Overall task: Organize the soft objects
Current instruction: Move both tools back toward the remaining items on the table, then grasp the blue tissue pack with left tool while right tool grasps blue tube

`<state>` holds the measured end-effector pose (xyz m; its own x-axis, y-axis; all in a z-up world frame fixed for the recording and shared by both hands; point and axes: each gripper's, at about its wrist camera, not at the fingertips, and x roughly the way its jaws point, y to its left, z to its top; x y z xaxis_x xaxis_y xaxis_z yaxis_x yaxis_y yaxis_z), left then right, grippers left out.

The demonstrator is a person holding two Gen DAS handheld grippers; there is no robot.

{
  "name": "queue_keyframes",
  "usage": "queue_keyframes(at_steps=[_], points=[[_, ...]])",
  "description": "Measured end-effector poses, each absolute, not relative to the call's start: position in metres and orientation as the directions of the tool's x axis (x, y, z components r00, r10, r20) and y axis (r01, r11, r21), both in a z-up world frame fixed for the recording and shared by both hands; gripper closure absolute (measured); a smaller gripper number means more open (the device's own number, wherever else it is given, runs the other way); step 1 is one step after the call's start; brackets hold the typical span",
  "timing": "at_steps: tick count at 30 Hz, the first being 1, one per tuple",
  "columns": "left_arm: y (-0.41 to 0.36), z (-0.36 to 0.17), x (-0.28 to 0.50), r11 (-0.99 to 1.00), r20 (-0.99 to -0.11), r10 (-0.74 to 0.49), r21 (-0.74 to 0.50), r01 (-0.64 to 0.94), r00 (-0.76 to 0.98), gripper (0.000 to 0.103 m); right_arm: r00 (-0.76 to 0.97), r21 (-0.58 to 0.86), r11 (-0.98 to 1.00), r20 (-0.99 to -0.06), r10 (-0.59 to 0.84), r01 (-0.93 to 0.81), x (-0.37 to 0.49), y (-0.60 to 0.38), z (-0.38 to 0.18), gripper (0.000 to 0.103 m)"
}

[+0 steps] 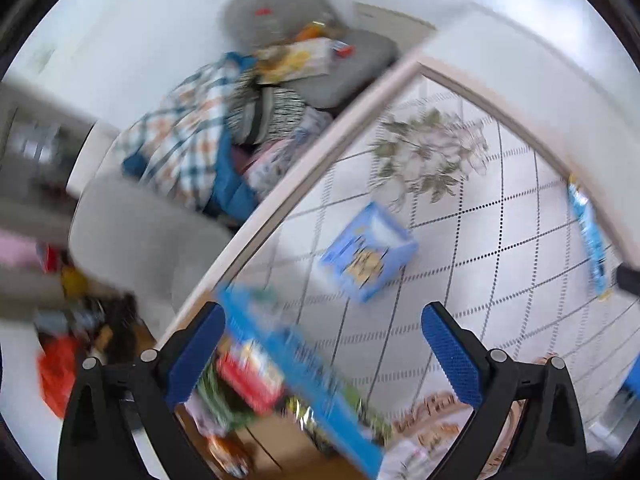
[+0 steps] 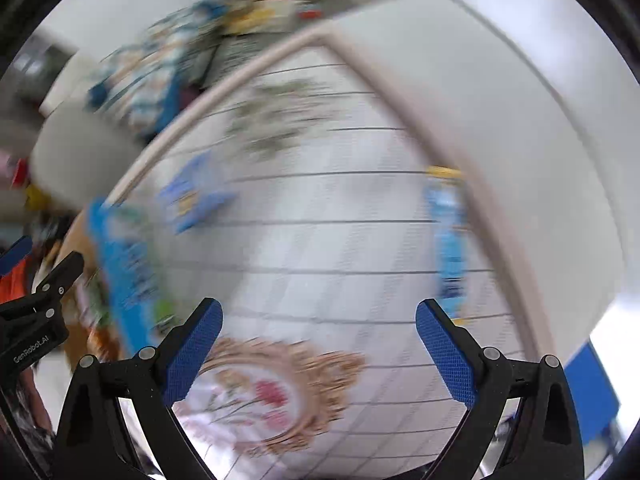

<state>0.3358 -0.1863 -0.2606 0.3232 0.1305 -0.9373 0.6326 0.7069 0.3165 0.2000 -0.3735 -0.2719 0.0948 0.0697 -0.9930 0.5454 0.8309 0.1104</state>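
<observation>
Nearest, the left gripper and the right gripper both hang wide open and empty over a quilted mat, beside a blurred blue packet. Farther on the mat lie a small blue pouch and a long blue wrapper, likely light, crinkly and slippery, best pinched at an edge. Beyond the rim, a soft pile of clothes and grey cushions would need a deep bunched grip.

my left gripper: jaws spread wide, nothing between pads, blue pads facing in | my right gripper: jaws wide apart too, nothing gripped, view blurred | left sits beside right
</observation>
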Motion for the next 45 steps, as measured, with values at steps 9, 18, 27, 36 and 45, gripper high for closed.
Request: queue_keyframes(at_steps=[9,18,27,36,45], points=[[-0.254,-0.381,0.387,0.456,-0.91,0.35,0.373,0.808,0.222,0.002,-0.085,0.06,0.738,-0.984,0.157,0.672,0.195,-0.461,-0.368,0.004],[-0.236,-0.42,0.402,0.467,-0.933,0.358,0.218,0.857,0.041,0.002,-0.17,0.049,0.764,-0.964,0.205,0.643,0.215,-0.468,-0.416,0.004],[-0.234,-0.424,0.384,0.505,-0.945,0.303,0.048,0.862,-0.125,0.002,-0.174,0.078,0.789,-0.958,0.23,0.61,0.214,-0.465,-0.421,0.004],[-0.243,-0.401,0.356,0.424,-0.964,0.239,-0.005,0.906,-0.117,0.002,-0.171,0.092,0.804,-0.957,0.234,0.588,0.209,-0.466,-0.416,0.004],[-0.257,-0.428,0.304,0.241,-0.933,0.359,0.063,0.968,-0.028,0.002,-0.182,0.098,0.813,-0.953,0.243,0.574,0.204,-0.444,-0.412,0.004]])
